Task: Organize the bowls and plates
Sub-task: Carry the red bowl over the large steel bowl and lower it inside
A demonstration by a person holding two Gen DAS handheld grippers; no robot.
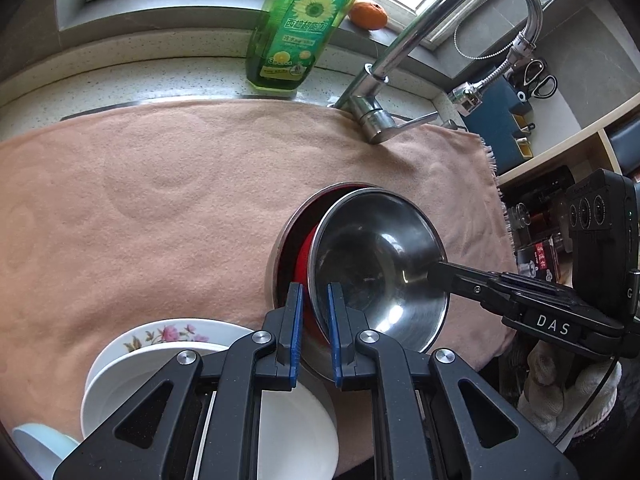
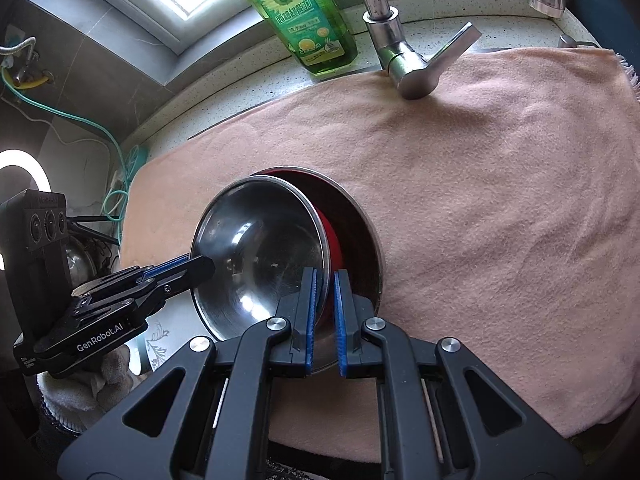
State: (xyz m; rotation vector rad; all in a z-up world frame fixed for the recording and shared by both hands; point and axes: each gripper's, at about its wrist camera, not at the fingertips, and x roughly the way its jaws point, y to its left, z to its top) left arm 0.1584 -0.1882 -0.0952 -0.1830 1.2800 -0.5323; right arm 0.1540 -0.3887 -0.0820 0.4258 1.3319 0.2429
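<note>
A small steel bowl (image 1: 380, 260) is tilted over a larger steel bowl (image 1: 286, 240) with a red inside (image 1: 306, 256) on the pink towel (image 1: 160, 200). My left gripper (image 1: 314, 320) is shut on the small bowl's near rim. My right gripper (image 2: 326, 308) is shut on the same bowl's (image 2: 260, 252) opposite rim, over the larger bowl (image 2: 360, 232). Each gripper shows in the other's view, the right one (image 1: 440, 272) and the left one (image 2: 200, 268). White plates (image 1: 132, 360), one with a flower print, lie below my left gripper.
A green dish soap bottle (image 1: 300, 24) and a chrome tap (image 1: 400, 60) stand behind the towel. An orange (image 1: 368, 14) sits on the window sill. A blue knife holder with scissors (image 1: 512, 104) stands at the right. A pale blue bowl (image 1: 36, 444) lies at the lower left.
</note>
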